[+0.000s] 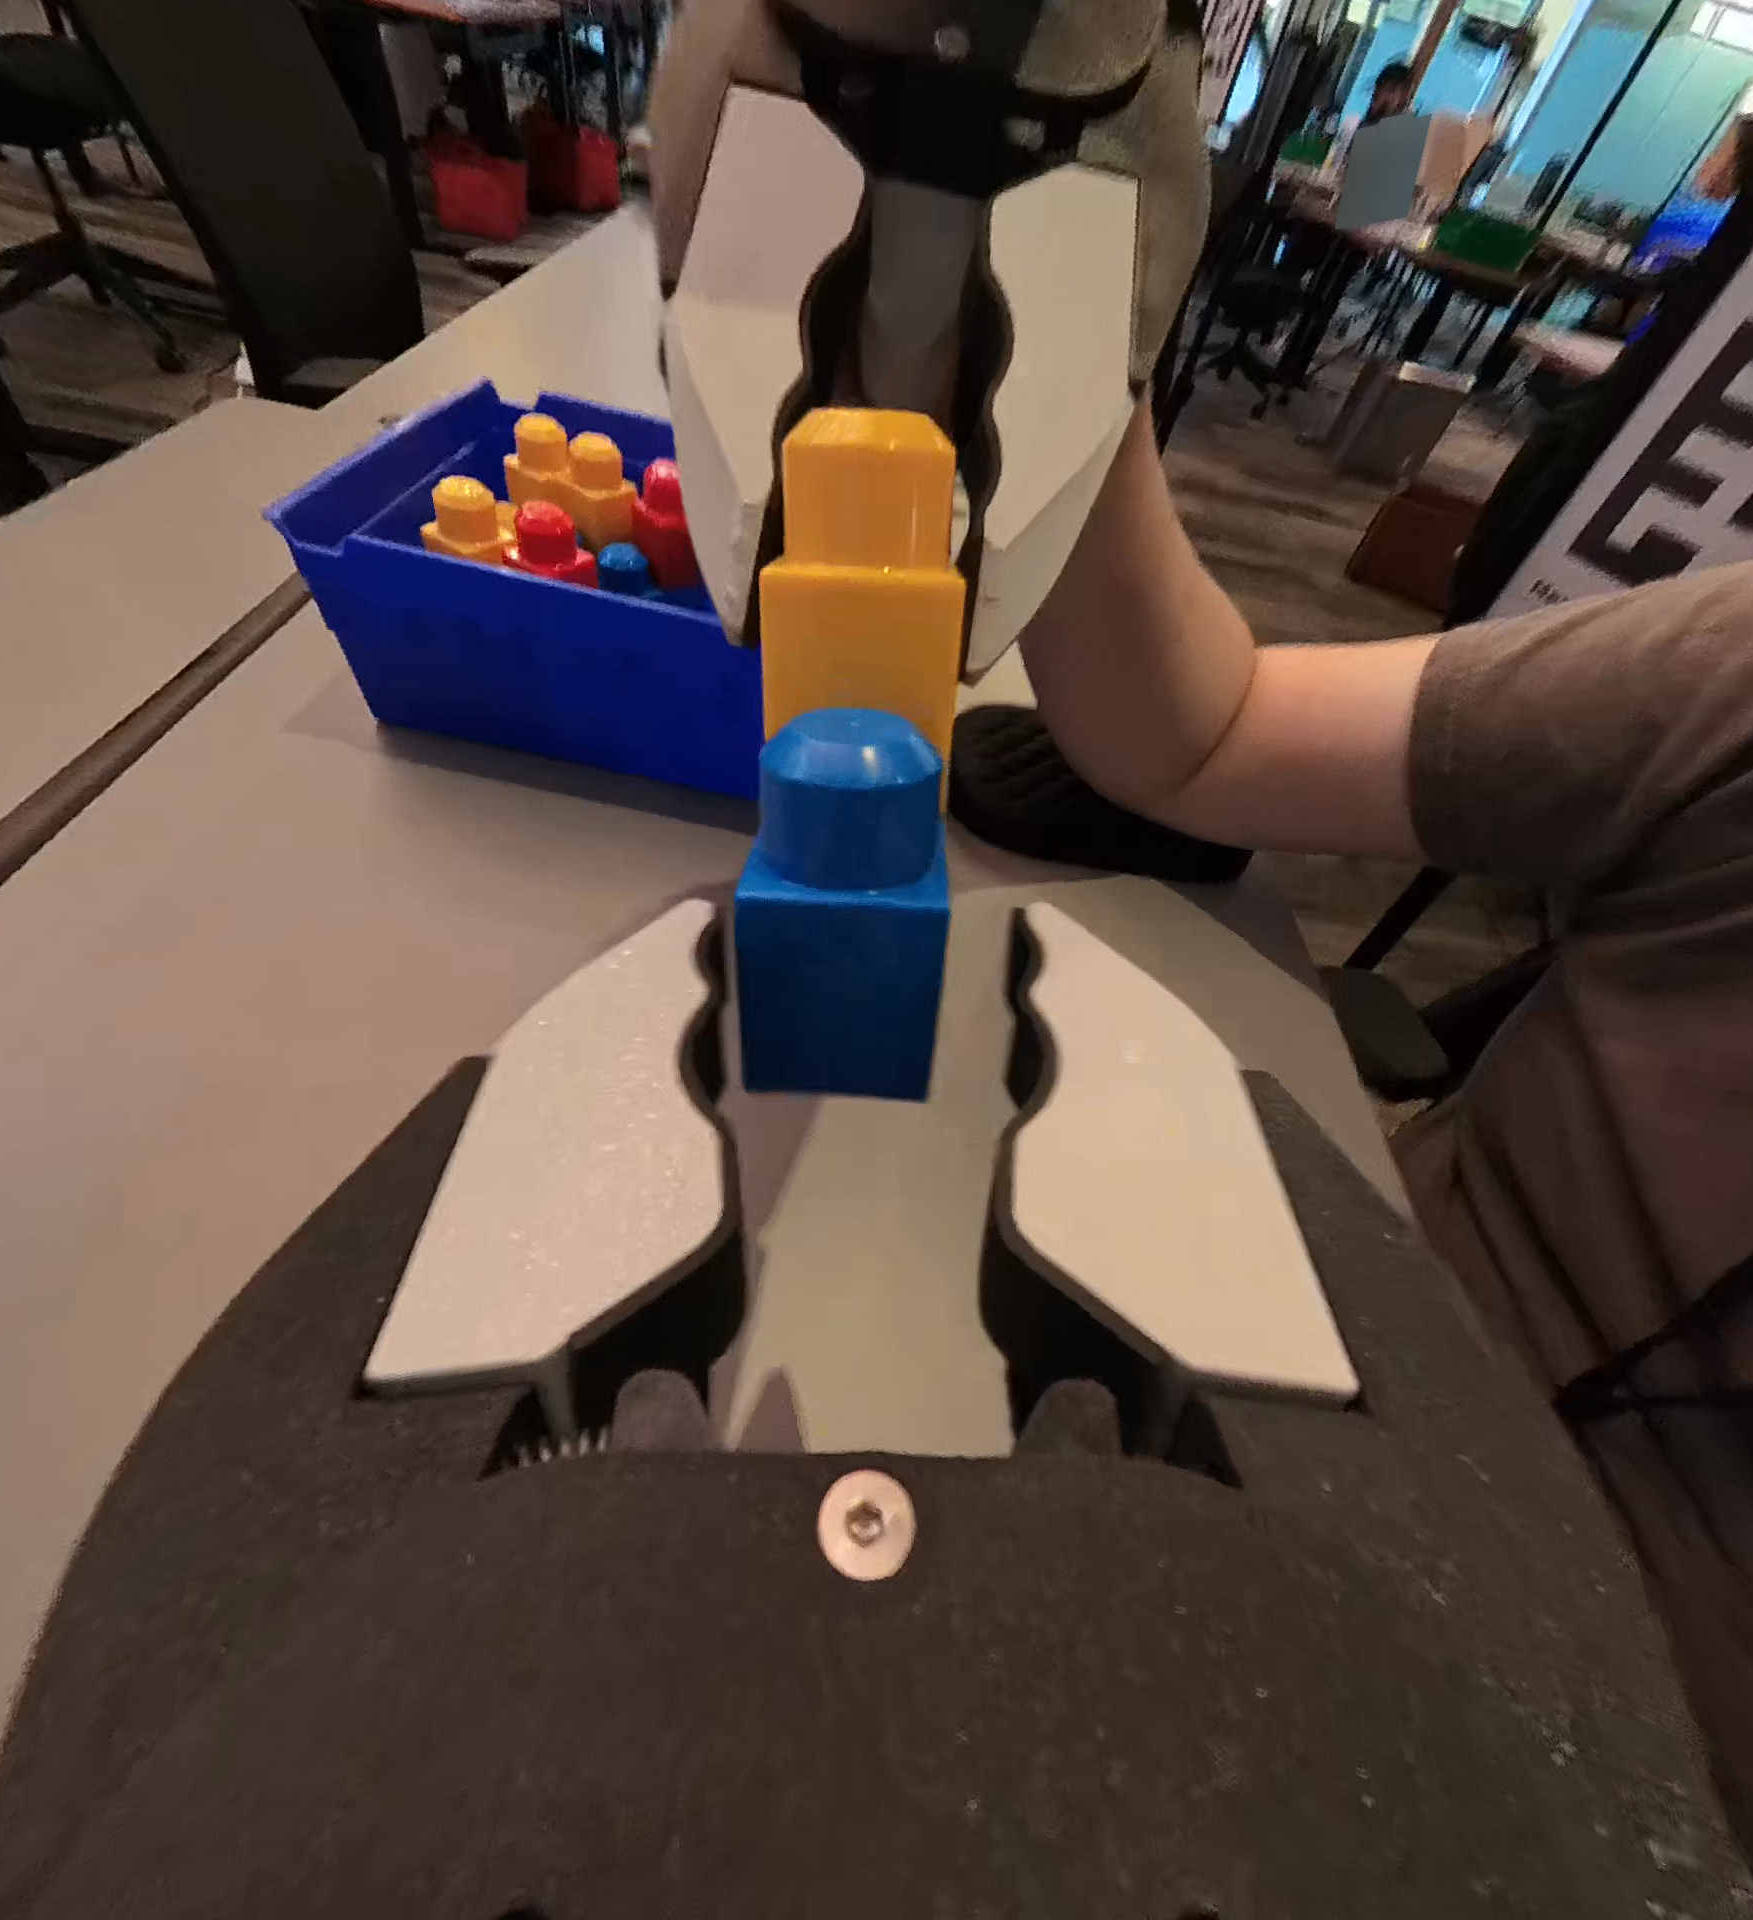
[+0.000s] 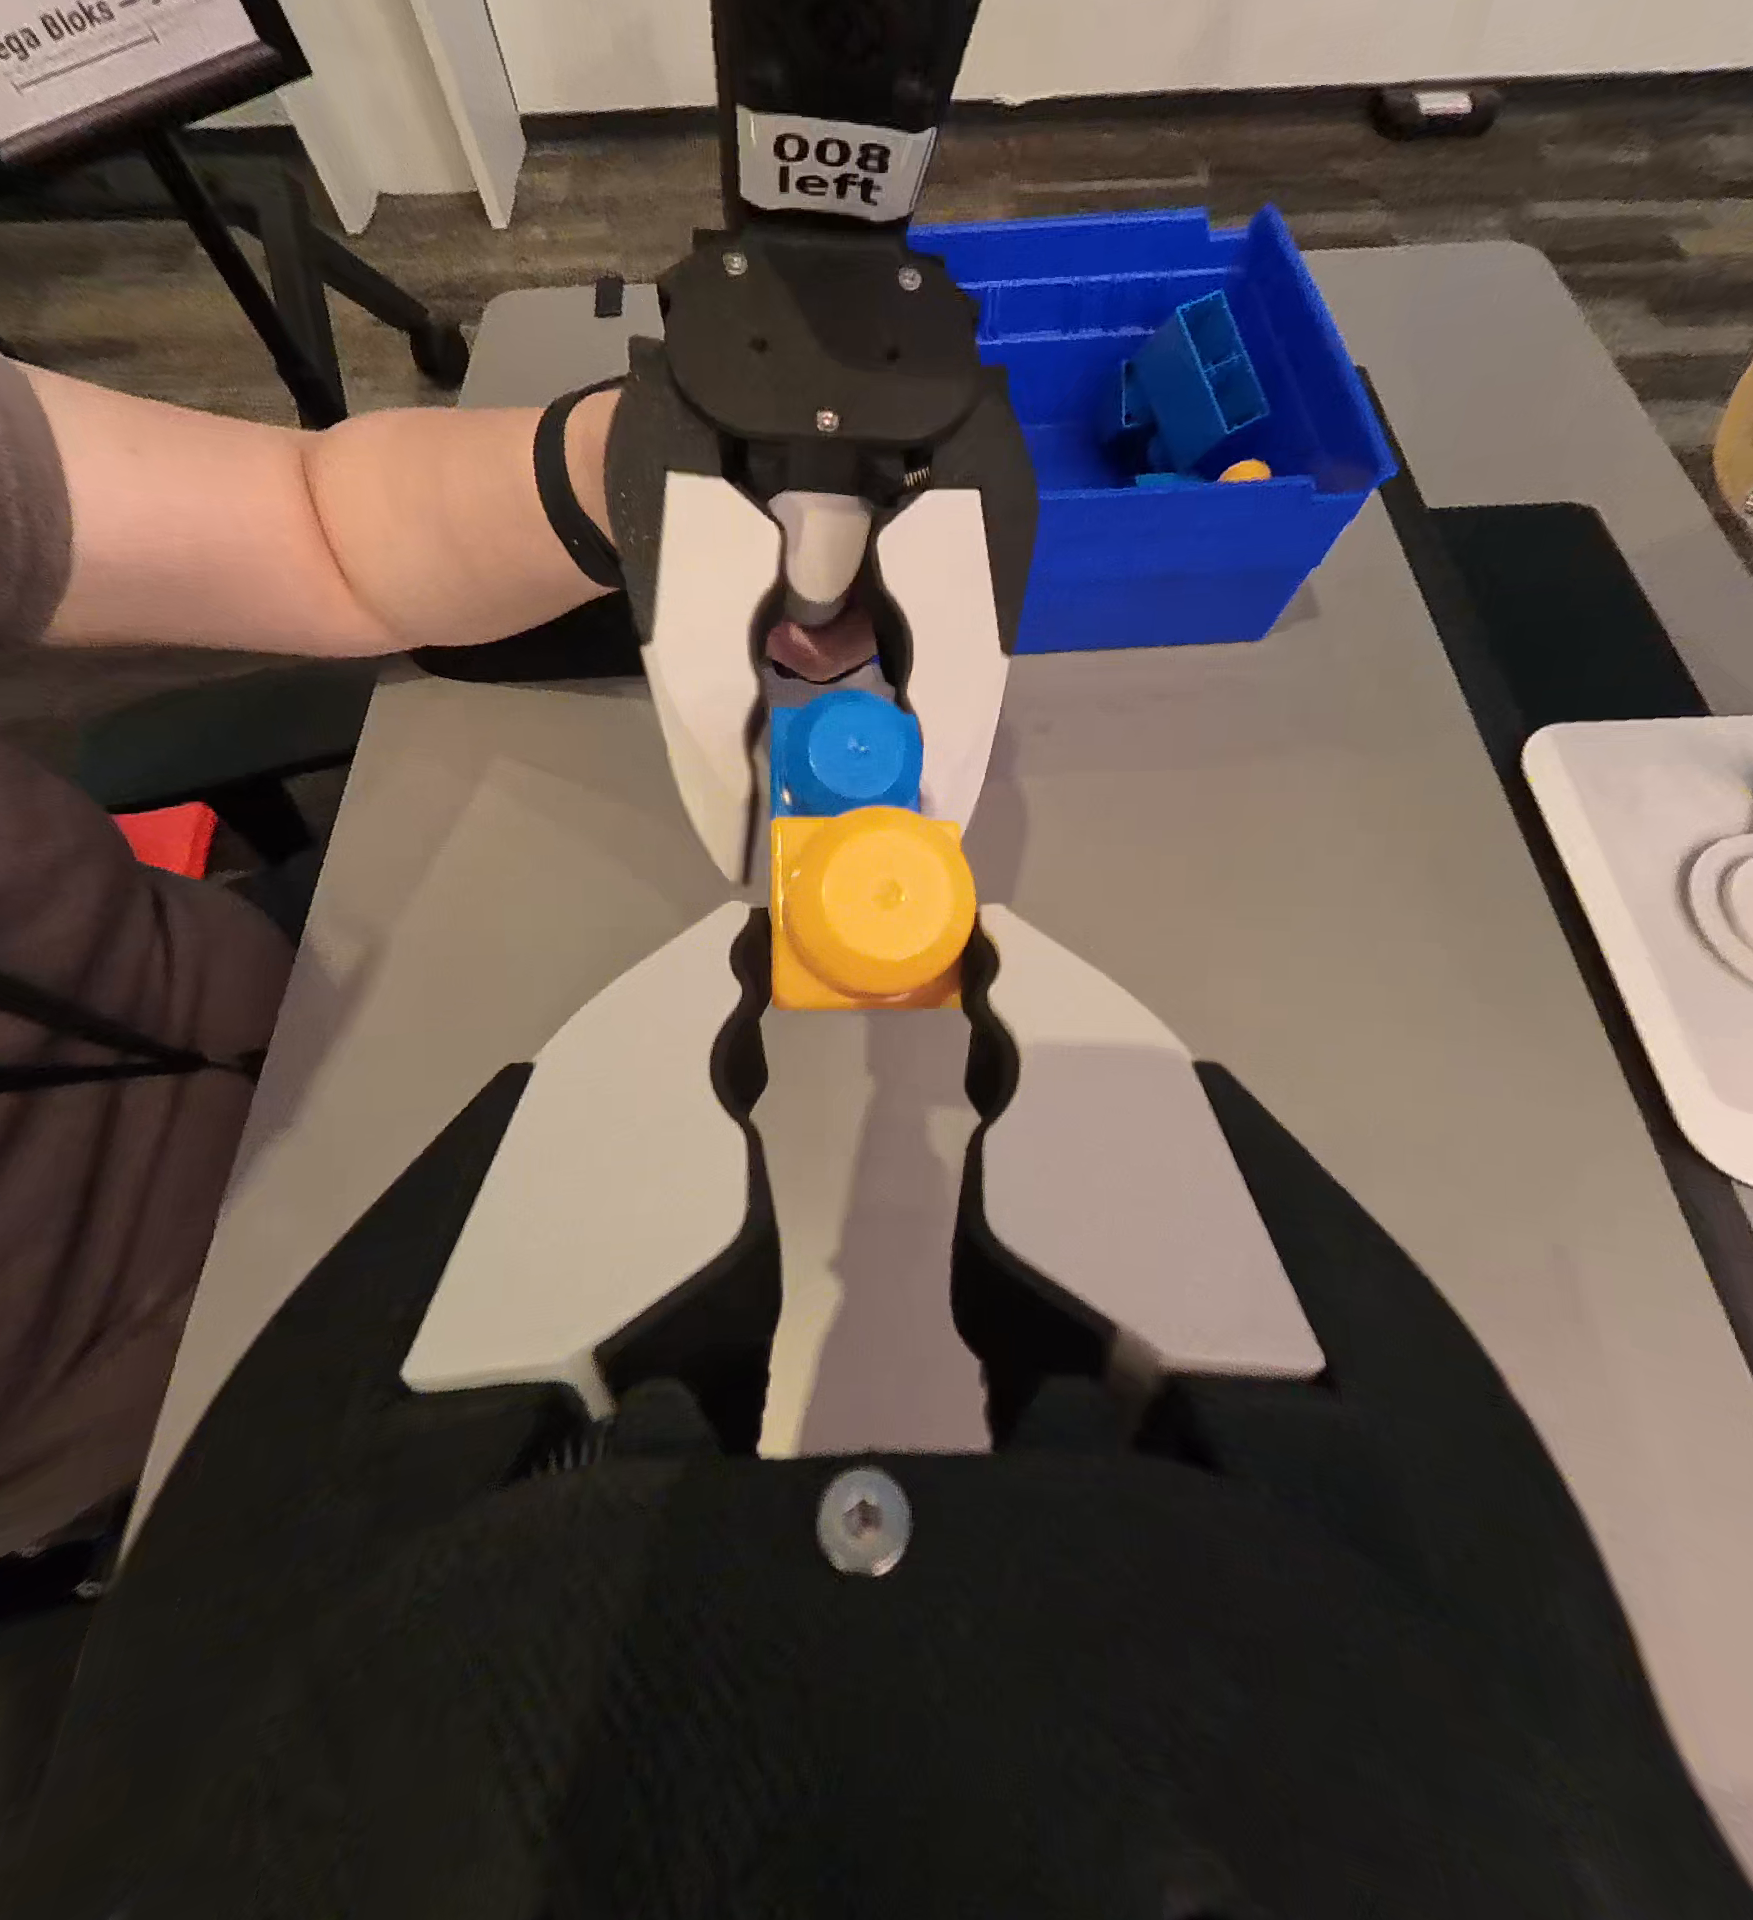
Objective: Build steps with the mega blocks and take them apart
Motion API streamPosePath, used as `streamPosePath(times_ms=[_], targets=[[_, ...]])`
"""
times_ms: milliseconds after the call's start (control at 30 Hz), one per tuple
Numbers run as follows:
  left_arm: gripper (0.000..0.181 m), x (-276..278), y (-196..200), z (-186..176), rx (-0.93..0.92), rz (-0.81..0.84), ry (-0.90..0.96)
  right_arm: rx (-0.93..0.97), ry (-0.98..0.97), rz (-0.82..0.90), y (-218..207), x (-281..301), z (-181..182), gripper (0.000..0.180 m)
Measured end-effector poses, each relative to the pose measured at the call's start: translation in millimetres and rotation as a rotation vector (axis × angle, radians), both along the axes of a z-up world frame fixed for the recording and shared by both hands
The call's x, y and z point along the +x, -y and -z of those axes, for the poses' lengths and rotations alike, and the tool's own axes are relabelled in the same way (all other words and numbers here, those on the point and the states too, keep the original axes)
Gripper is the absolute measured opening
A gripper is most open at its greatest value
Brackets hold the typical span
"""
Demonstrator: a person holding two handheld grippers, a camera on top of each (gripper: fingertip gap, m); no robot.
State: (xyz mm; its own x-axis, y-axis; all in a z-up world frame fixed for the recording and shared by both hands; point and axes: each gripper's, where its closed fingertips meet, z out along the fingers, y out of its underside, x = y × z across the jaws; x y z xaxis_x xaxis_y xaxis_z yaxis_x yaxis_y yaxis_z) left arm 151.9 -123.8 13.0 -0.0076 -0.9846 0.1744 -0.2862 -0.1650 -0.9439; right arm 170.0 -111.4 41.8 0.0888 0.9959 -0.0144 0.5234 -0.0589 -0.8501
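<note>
Blocks stood together on the grey table [image 1: 176, 1039]: a blue block [image 1: 836, 987] with a yellow block [image 1: 861, 644] touching it on the far side, the yellow one rising higher. In the left wrist view the left gripper [image 1: 856, 997] had the blue block between its fingertips, the left finger touching the block's side and a narrow gap showing on the right, so I could not tell whether it was clamped. In the right wrist view the right gripper [image 2: 861, 956] reached from the opposite side, its fingers [image 2: 643, 1091] pressed on both sides of the yellow block [image 2: 867, 914], with the blue block [image 2: 846, 753] just beyond its tips. A blue bin [image 1: 539, 644] holding more yellow, red and blue blocks sat beyond the pair, to the left of the left gripper's fingers.
</note>
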Motion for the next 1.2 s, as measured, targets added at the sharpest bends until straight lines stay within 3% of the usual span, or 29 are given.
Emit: streamPosePath(times_ms=[67, 233, 333, 433, 633, 800, 1033, 1200], targets=[[0.065, -4.3, -4.6, -9.2, -0.012, -0.026, 0.034, 0.039, 0.001, 0.049, -4.2, 14.4, -11.7, 0.036], [0.064, -27.2, -11.7, -27.4, 0.033, -0.066, 0.048, 0.224, -0.046, 0.291, -12.0, 132.2, -66.0, 0.036], [0.063, -36.0, -12.7, -32.9, 0.048, -0.075, 0.041, 0.265, 0.043, 0.539, -25.2, 230.6, -51.4, 0.036], [0.062, -39.1, -12.8, -33.1, 0.058, -0.076, 0.025, 0.149, 0.098, 0.589, -33.4, 279.5, -10.2, 0.036], [0.059, -46.1, -11.2, -34.4, 0.096, -0.084, -0.013, -0.003, 0.273, 0.483, -76.8, 275.1, 76.1, 0.036], [0.055, -88.6, -29.1, -69.2, 0.211, -0.264, 0.017, 0.010, 0.453, 0.368, -95.8, 260.3, 128.1, 0.036], [0.069, -213.1, -77.4, -66.7, 0.244, -0.724, -0.198, -0.028, 0.420, 0.413, -101.5, 260.3, 134.9, 0.037], [0.065, -259.6, -86.9, -62.0, 0.198, -0.821, -0.186, -0.018, 0.493, 0.441, -103.5, 272.6, 143.9, 0.037]])
